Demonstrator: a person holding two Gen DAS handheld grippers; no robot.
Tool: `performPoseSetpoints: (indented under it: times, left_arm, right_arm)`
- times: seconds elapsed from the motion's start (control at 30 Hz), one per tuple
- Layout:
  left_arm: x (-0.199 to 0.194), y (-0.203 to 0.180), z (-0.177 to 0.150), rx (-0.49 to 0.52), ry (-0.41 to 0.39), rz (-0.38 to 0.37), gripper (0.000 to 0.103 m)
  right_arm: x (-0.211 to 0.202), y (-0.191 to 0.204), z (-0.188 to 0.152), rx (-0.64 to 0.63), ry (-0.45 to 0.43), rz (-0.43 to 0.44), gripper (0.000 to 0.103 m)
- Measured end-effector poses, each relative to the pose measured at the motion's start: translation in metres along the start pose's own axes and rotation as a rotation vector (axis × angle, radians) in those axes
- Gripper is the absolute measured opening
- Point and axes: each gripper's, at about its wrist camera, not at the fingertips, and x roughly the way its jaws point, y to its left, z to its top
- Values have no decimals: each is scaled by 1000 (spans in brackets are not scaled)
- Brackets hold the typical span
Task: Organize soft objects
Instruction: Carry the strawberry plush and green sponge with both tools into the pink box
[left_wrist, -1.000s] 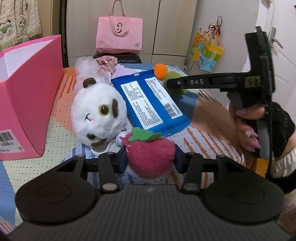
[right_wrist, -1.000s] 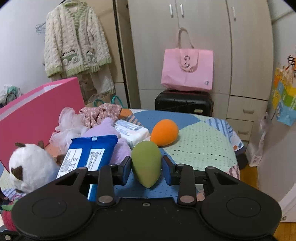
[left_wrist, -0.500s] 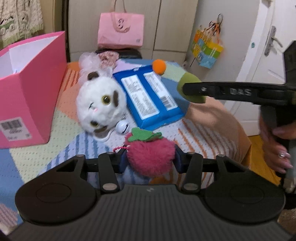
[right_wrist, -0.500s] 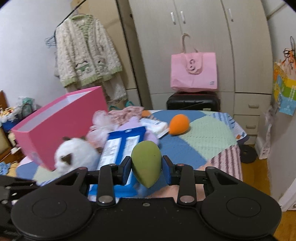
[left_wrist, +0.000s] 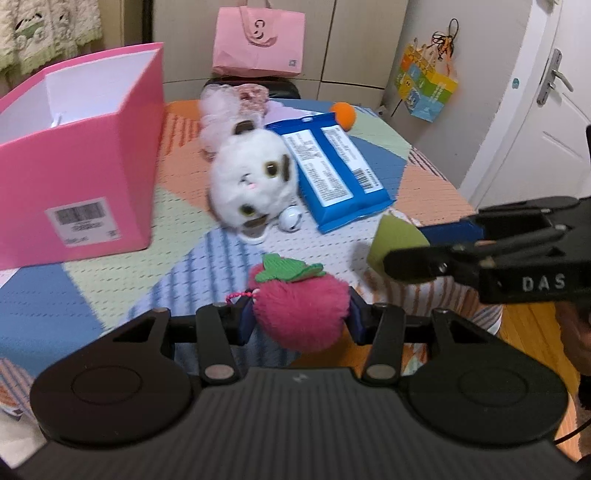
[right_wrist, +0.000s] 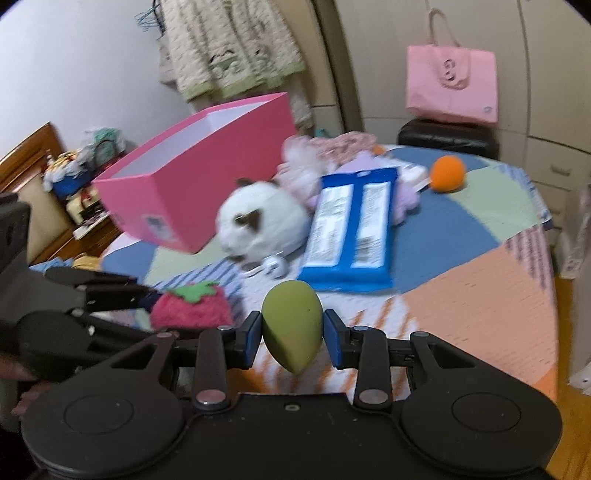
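My left gripper (left_wrist: 301, 319) is shut on a fuzzy pink strawberry pom-pom (left_wrist: 301, 312) with a green felt leaf, held above the near edge of the table. My right gripper (right_wrist: 291, 334) is shut on a green teardrop sponge (right_wrist: 291, 325); the sponge also shows at the right in the left wrist view (left_wrist: 395, 240). The open pink box (left_wrist: 74, 155) stands at the left of the table. A white plush cat (left_wrist: 255, 188), a blue wipes pack (left_wrist: 332, 166), an orange sponge (left_wrist: 343, 114) and pink scrunchies (left_wrist: 232, 99) lie on the patchwork cloth.
A small white bell (left_wrist: 290, 220) lies by the plush cat. A pink tote bag (left_wrist: 258, 42) sits on a black case behind the table. A white door (left_wrist: 535, 110) is at the right, and a cardigan (right_wrist: 229, 48) hangs on the wall.
Both grippers have pulled back and risen with their objects. The right gripper has swung nearer and lower beside the left one. The pink box shows more of its open top.
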Motion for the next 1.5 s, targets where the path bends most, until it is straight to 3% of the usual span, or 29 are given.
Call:
performPoseSetpoints:
  times: [0.37, 0.5, 0.7, 0.9, 1.03, 1.27, 1.4, 1.5]
  left_arm:
    - [-54, 47, 11, -9, 53, -40, 47]
    - [-79, 58, 27, 37, 20, 4, 47]
    - [-106, 80, 53, 66, -5, -28, 47]
    - [-117, 103, 89, 115, -81, 0, 47]
    - [-107, 120, 116, 116, -109, 13, 47]
    - [-57, 171, 171, 33, -88, 22, 47]
    - [-17, 208, 181, -67, -23, 4, 47]
    - [9, 224, 189, -118, 37, 14, 47]
  right_arm:
    - [-2, 47, 15, 15, 98, 151, 41]
    - [-3, 70, 27, -8, 110, 208, 41]
    - [-4, 101, 55, -89, 70, 236, 41]
    - [5, 118, 88, -153, 0, 230, 41]
    - [17, 127, 116, -208, -63, 177, 41]
    - [69, 137, 177, -359, -110, -33, 41]
    - [103, 116, 211, -329, -68, -40, 41]
    - [127, 93, 236, -226, -15, 11, 41]
